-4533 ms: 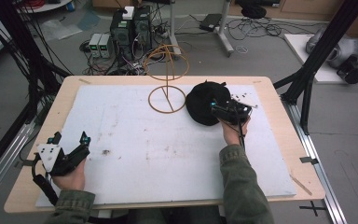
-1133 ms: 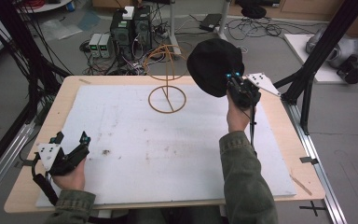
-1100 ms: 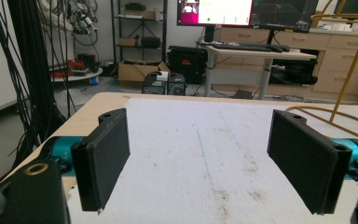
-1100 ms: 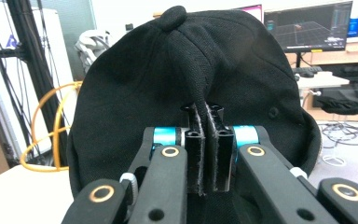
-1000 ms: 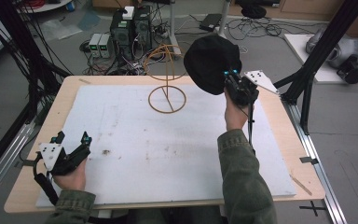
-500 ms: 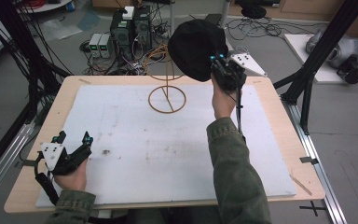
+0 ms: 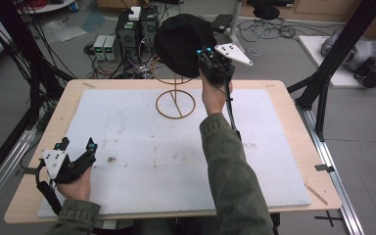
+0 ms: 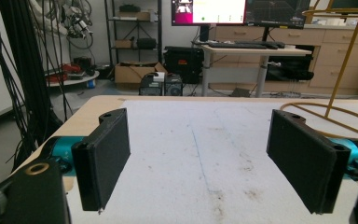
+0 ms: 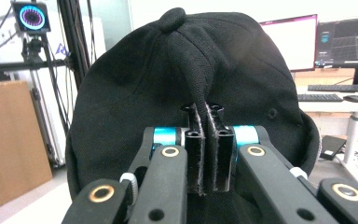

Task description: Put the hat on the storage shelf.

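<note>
From above, we have carried the black cap [image 7: 181,41] up off the table [image 7: 284,105] and over the wire hat stand [image 7: 175,95], pinched in our right gripper [image 7: 206,58], so it looks nearly ready to hang. Our left gripper [image 8: 205,154] sits idle over the white mat [image 8: 191,140], jaws wide apart and empty. Our right gripper's view shows its jaws clenched on a fold of the cap's crown.
</note>
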Motion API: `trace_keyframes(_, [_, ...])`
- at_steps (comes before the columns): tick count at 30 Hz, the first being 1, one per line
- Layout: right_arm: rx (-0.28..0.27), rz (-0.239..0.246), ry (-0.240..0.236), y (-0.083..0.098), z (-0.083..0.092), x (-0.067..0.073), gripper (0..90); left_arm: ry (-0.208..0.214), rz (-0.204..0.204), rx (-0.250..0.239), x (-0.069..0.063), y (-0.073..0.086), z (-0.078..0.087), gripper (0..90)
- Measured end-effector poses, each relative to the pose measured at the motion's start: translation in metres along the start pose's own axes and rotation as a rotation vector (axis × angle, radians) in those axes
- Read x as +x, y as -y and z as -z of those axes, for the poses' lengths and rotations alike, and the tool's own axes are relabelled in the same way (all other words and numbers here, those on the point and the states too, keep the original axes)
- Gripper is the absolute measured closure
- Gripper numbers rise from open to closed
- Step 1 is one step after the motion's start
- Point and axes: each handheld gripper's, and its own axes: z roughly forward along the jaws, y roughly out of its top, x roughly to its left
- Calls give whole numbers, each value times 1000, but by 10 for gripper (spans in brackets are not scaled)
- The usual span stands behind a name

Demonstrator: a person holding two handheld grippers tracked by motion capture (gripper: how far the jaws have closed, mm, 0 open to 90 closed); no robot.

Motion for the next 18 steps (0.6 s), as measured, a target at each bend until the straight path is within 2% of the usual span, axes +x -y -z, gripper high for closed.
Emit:
trace_keyframes(6, [26, 4, -11, 10, -10, 4, 874, 0, 6, 7, 1, 0, -1, 215])
trace_keyframes(9, [46, 7, -8, 14, -15, 6, 874, -15, 22, -4, 3, 0, 0, 215])
trace_keyframes(15, [74, 12, -6, 20, -21, 8, 874, -7, 24, -1, 2, 1, -1, 218])
trace_keyframes(18, [88, 17, -20, 22, -23, 8, 874, -16, 33, -2, 5, 1, -1, 218])
